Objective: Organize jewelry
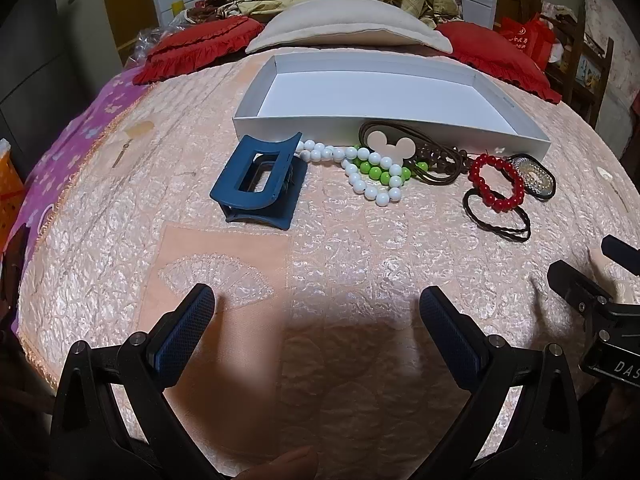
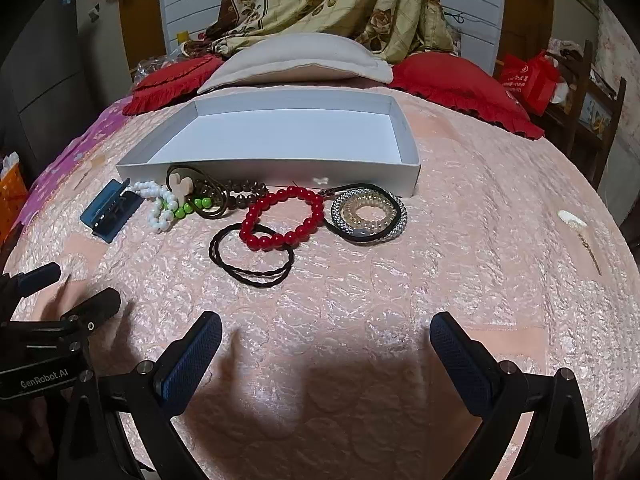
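Left gripper (image 1: 316, 300): hovering low over the near part of the bed, jaws standing wide apart and gripping nothing.
Right gripper (image 2: 326, 328): hovering just to the right of the left one, jaws likewise spread wide and carrying nothing.
Bed (image 2: 460, 264): wearing a pink quilted cover, with all the jewelry lying on it.
White box (image 2: 280, 170): sitting open at the far side of the jewelry, its near wall just behind the pile, nothing showing inside.
Blue claw clip (image 1: 258, 180): lying at the left end of the row, touching the white beads.
White bead bracelet (image 1: 372, 176): lying tangled with the green bead bracelet (image 1: 378, 172) and a cream mouse-shaped piece (image 1: 390, 144), close to the box wall.
Brown cords and dark beads (image 2: 236, 196): lying looped between the white beads and the red ones.
Red bead bracelet (image 2: 284, 216): lying in the middle, overlapping the black twisted hair tie (image 2: 250, 258) nearer the grippers.
Sparkly ring and coil tie (image 2: 370, 214): lying nested together at the right end, just beside the red bracelet.
Pillows (image 2: 296, 60): resting beyond the box, at the far end of the bed.
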